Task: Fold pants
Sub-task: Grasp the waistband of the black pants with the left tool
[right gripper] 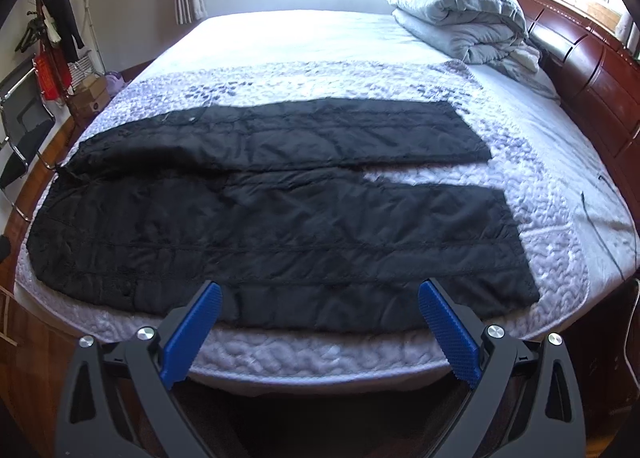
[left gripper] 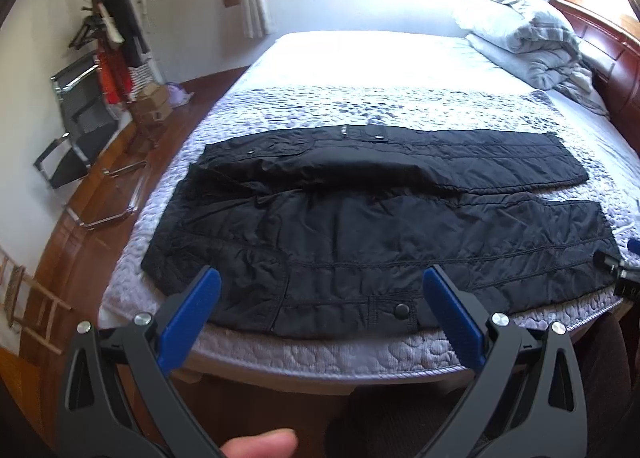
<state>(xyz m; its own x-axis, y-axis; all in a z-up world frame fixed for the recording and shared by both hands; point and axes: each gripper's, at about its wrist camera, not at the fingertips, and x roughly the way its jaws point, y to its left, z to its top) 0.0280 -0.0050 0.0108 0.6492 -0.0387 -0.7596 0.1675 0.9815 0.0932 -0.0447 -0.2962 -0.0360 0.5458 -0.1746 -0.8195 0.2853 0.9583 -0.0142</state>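
Note:
Black quilted pants (left gripper: 360,218) lie spread flat on the bed, waist to the left, both legs running right, side by side. They also show in the right wrist view (right gripper: 260,218). My left gripper (left gripper: 320,278) is open and empty, just above the near edge of the pants by the waist and a snap button (left gripper: 400,311). My right gripper (right gripper: 320,292) is open and empty, over the near edge of the near leg. The right gripper's tip shows at the right edge of the left wrist view (left gripper: 624,270), beside the near leg's cuff.
The bed (right gripper: 320,358) has a pale quilted cover. A folded grey duvet (right gripper: 460,10) lies at the far right by the red-brown headboard (right gripper: 592,74). A chair (left gripper: 76,130), coat rack (left gripper: 100,18) and boxes (left gripper: 152,102) stand on the wooden floor at the left.

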